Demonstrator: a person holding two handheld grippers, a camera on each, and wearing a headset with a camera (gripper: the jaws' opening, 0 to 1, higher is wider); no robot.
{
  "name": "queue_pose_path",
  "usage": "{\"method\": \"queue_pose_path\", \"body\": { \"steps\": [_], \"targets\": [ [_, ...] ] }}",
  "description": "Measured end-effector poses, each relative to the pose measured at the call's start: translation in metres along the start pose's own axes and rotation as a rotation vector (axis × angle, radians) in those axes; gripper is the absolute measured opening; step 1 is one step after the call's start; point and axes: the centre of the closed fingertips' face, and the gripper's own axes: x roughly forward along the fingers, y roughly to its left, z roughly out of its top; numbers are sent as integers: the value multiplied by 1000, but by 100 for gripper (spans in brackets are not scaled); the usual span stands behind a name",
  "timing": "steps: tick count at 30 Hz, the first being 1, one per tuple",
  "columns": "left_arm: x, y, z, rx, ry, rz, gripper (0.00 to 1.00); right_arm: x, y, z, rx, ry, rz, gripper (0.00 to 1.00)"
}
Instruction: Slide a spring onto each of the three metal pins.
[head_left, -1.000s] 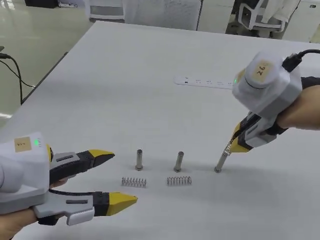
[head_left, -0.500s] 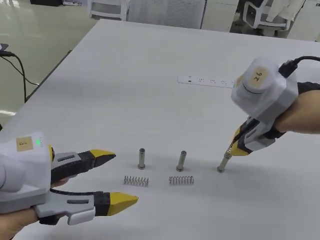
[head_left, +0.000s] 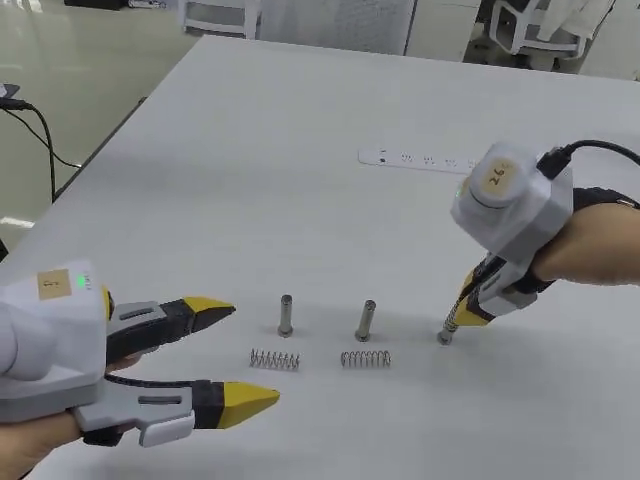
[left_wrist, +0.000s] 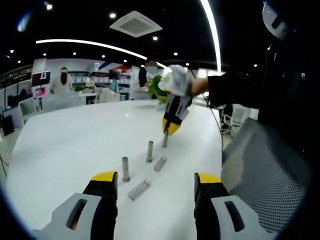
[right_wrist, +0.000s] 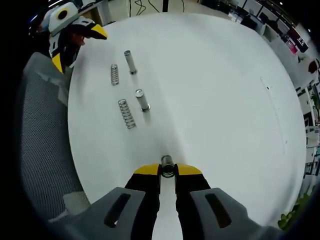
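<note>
We are seeing the right gripper (head_left: 470, 318) pinching a spring (right_wrist: 167, 166) at the rightmost pin (head_left: 443, 338). Its yellow tips are covering most of that pin, so we are not making out how far down the spring is sitting. The left gripper (head_left: 255, 353) is hovering, jaws spread wide and holding nothing, body cut off at the frame edge. One loose spring (head_left: 274, 359) is lying on the table (head_left: 300, 180) before the left pin (head_left: 286, 314), and a second loose spring (head_left: 365, 358) before the middle pin (head_left: 366, 320).
</note>
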Motion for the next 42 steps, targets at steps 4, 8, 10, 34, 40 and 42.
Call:
{"method": "queue_pose_path", "body": {
  "steps": [4, 8, 10, 34, 40, 42],
  "targets": [
    [0, 0, 0, -1, -1, 1, 57, 5, 2, -1, 7, 4, 8, 8],
    [0, 0, 0, 0, -1, 0, 57, 10, 1, -4, 4, 14, 7, 8],
    [0, 0, 0, 0, 0, 0, 57, 10, 1, -4, 4, 14, 7, 8],
    [1, -3, 3, 12, 0, -8, 57, -8, 3, 9, -84, -29, -54, 22],
    [0, -4, 5, 16, -1, -8, 56, -14, 14, 22, -118, -57, -39, 22],
    [0, -4, 5, 17, -1, -7, 56, -13, 19, 27, -131, -67, -22, 21]
  ]
}}
